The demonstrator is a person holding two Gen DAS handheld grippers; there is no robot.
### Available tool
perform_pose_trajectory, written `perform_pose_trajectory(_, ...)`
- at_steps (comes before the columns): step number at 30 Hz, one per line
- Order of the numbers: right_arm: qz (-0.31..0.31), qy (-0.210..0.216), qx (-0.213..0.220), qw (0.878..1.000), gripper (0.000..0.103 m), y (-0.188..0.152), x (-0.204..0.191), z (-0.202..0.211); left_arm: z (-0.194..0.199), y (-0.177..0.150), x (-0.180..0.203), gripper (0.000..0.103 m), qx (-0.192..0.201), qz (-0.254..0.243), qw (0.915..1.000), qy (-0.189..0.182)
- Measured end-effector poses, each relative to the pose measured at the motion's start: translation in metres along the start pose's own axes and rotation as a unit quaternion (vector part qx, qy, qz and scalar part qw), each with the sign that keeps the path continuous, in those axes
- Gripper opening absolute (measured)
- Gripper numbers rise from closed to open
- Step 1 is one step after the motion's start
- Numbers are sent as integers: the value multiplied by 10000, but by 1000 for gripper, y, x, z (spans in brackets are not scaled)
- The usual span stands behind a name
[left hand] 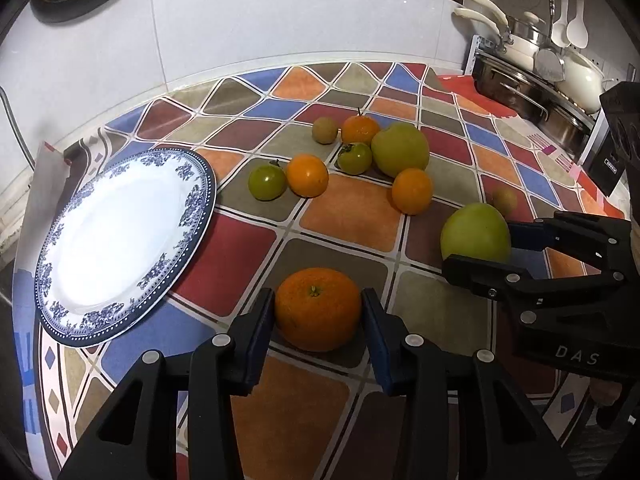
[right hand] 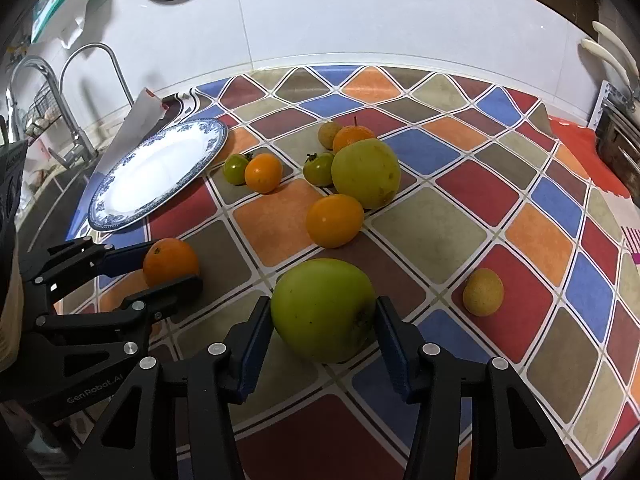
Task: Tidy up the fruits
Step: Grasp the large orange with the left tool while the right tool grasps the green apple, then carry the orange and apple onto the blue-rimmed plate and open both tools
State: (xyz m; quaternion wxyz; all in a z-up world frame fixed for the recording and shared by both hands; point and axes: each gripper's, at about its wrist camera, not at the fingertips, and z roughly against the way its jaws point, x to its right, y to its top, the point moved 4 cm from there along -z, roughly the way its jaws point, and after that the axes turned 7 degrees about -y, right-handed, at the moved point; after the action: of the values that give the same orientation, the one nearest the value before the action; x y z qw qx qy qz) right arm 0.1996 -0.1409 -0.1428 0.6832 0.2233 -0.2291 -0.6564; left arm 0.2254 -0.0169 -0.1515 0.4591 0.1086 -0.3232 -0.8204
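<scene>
My left gripper [left hand: 318, 312] has its jaws closed around an orange [left hand: 318, 308] that rests on the tablecloth; it also shows in the right wrist view [right hand: 170, 262]. My right gripper [right hand: 322, 316] has its jaws against a large green apple [right hand: 322, 308], seen in the left wrist view [left hand: 476, 232] too. A blue-patterned white plate [left hand: 120, 240] lies empty at the left. More fruit sits beyond: a second green apple [right hand: 366, 172], several oranges [right hand: 334, 220], two green persimmons [right hand: 236, 168] and small brownish fruits [right hand: 483, 292].
A checkered tablecloth [right hand: 460, 220] covers the counter. A rack of pots and ladles [left hand: 536, 72] stands at the far right. A sink with taps [right hand: 60, 92] lies to the left behind the plate. A white tiled wall [left hand: 280, 20] runs along the back.
</scene>
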Motion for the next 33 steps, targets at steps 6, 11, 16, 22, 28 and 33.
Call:
perform_pose_trajectory(6, -66, 90, 6, 9999, 51, 2, -1, 4, 16, 5, -2, 42, 164, 52, 9998, 62)
perform_pose_trajectory(11, 59, 172, 238, 9996, 51, 15, -12, 18, 40, 10, -15, 43, 402, 152, 9987, 284)
perform_pose_trajectory(16, 294, 380, 528, 9974, 51, 37, -35, 30, 67, 16, -35, 43, 742, 223, 9957, 515)
perform_pose_trajectory(22, 512, 625, 852, 9931, 51, 68, -68, 36, 93, 29, -65, 43, 1062, 221, 9906, 838)
perform_pose_trajectory(28, 688, 806, 1068, 9886, 51, 96, -103, 31, 102, 38, -99, 43, 1187, 280, 9869, 1059)
perform_pose_trajectory(33, 751, 929, 1110, 9866, 51, 115, -126, 19, 96, 42, -126, 43, 1122, 342, 9861, 1176)
